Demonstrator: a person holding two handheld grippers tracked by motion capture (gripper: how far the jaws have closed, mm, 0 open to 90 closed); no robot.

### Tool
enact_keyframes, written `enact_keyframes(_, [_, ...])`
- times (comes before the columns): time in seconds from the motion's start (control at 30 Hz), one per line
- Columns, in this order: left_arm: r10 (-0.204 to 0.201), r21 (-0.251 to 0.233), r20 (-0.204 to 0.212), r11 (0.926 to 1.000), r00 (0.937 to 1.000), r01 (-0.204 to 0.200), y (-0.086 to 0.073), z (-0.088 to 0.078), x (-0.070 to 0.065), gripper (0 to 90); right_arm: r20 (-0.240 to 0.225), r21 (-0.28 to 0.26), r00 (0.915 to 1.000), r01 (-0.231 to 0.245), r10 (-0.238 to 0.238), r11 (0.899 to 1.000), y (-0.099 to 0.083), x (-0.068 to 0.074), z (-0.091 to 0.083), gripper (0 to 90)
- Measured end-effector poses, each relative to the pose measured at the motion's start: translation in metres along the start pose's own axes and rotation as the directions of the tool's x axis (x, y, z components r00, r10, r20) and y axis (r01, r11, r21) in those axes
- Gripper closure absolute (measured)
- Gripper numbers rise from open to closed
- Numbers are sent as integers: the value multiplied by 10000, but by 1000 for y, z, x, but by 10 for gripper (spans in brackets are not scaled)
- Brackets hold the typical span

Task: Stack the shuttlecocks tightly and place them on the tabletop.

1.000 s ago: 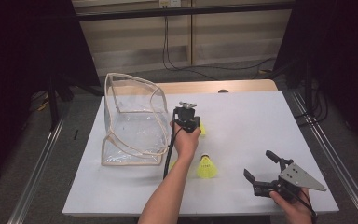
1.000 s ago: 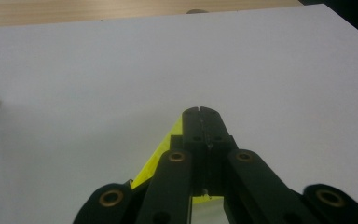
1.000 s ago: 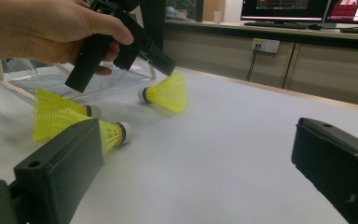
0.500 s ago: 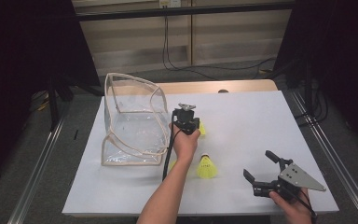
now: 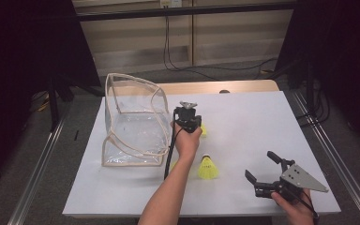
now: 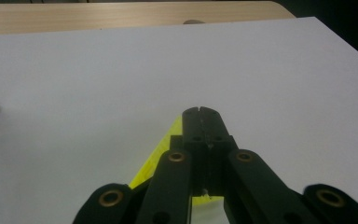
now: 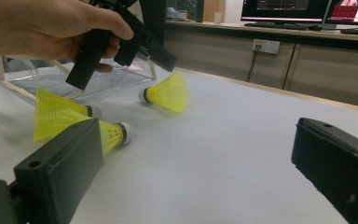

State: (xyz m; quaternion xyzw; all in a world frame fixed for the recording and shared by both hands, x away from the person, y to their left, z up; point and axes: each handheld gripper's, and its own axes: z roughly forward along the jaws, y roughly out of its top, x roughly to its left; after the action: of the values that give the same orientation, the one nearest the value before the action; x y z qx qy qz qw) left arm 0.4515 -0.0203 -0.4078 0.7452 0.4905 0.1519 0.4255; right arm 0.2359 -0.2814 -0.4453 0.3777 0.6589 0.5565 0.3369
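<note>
Three yellow shuttlecocks lie on the white table (image 5: 243, 112). One (image 5: 203, 131) (image 7: 168, 92) sits just right of my left gripper (image 5: 188, 119), a second (image 5: 208, 168) (image 7: 100, 133) nearer the front, and a third (image 7: 51, 105) partly behind the forearm. In the left gripper view the left gripper (image 6: 199, 112) is shut with nothing between its jaws, and yellow feathers (image 6: 161, 154) show underneath. From the right gripper view its tip (image 7: 169, 60) hovers just above that shuttlecock's skirt. My right gripper (image 5: 260, 164) (image 7: 198, 186) rests open at the front right.
A clear plastic bag with beige trim (image 5: 131, 117) (image 7: 74, 77) stands open at the table's left, close beside the left hand. A wooden strip (image 5: 215, 87) runs along the far edge. Metal rails (image 5: 328, 150) flank the table, and cables hang behind it.
</note>
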Motion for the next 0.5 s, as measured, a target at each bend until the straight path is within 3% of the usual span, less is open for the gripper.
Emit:
enact_keyframes(0.2, [-9, -124, 49, 9999, 10000, 9, 1, -5, -3, 890, 27, 6, 10000, -61, 61, 10000, 0, -1, 0, 14])
enact_keyframes(0.5, [60, -467, 131, 9989, 9999, -54, 4, -24, -4, 736, -10, 29, 10000, 33, -33, 10000, 0, 1, 0, 14])
